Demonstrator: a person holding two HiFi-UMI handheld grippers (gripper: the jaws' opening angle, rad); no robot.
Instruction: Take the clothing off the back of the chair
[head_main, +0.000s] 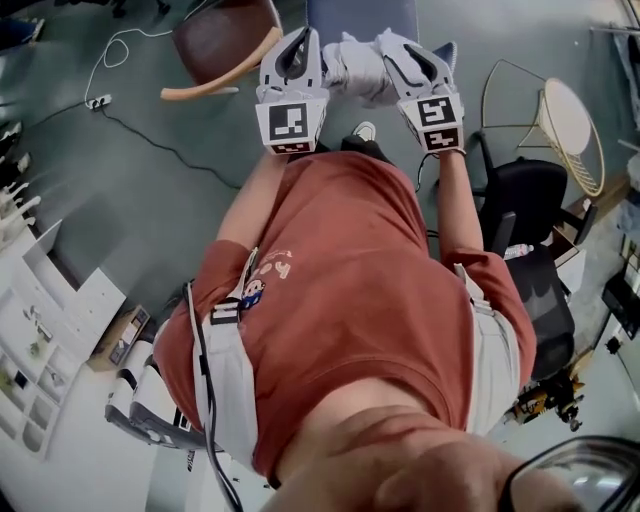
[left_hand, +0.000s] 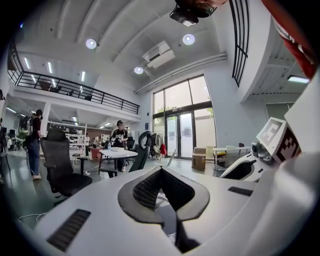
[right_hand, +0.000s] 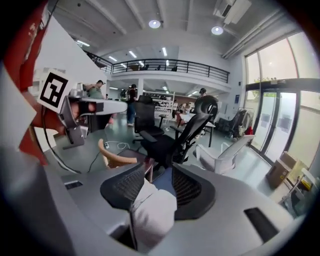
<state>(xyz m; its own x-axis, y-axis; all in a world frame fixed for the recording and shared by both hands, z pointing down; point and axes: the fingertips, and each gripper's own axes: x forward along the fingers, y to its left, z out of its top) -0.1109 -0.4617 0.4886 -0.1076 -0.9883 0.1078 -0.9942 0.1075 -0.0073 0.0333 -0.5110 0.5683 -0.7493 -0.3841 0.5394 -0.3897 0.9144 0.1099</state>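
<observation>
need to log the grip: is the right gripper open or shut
Open: on the right gripper the jaws stand apart, with the cloth bunched between them.

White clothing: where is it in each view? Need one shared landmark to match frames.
Head view: white clothing top centre, between left gripper and right gripper.
Left gripper view: not visible.
Right gripper view: bottom centre, between the right gripper's parted jaws.
Landmark: wood-backed chair, upper left in head view, left of the jaws in right gripper view.
</observation>
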